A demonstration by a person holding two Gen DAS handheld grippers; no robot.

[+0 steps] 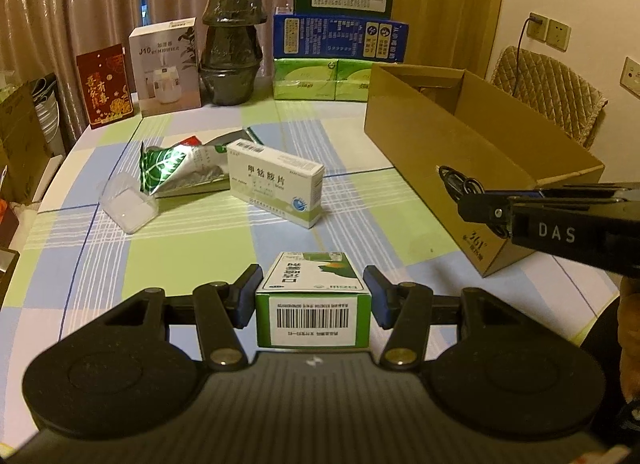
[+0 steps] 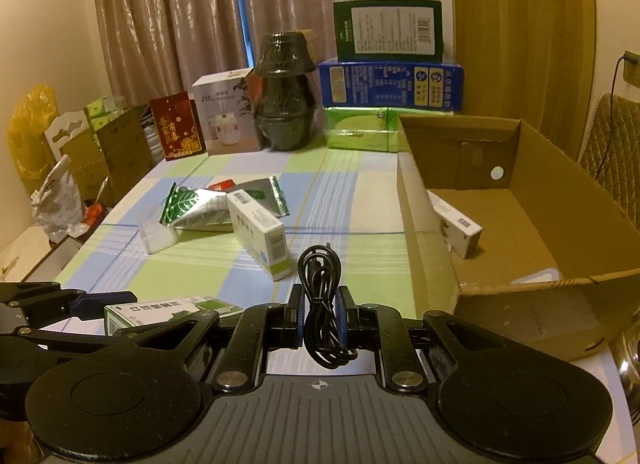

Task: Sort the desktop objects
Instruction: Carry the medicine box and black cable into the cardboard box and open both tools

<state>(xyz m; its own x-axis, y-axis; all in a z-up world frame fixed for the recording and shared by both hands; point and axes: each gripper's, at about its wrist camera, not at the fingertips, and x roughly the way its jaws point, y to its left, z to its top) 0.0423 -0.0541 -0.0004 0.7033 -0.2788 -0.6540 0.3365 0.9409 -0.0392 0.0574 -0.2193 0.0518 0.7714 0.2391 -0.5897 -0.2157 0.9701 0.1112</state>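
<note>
Carton (image 2: pixel 532 232), open-topped, sits on the right of the bench (image 1: pixel 192 260), with one white box (image 2: pixel 456 230) leaning inside it. Mid-bench lie a white medicine box (image 1: pixel 276 180), foil packets (image 1: pixel 176 168) and a clear tray (image 1: pixel 130 206). Left tongs (image 1: pixel 312 292) stand around a green box (image 1: pixel 312 300), pads at its sides. Right tongs (image 2: pixel 320 314) grip a coiled black cable (image 2: pixel 320 304) beside the carton.
</note>
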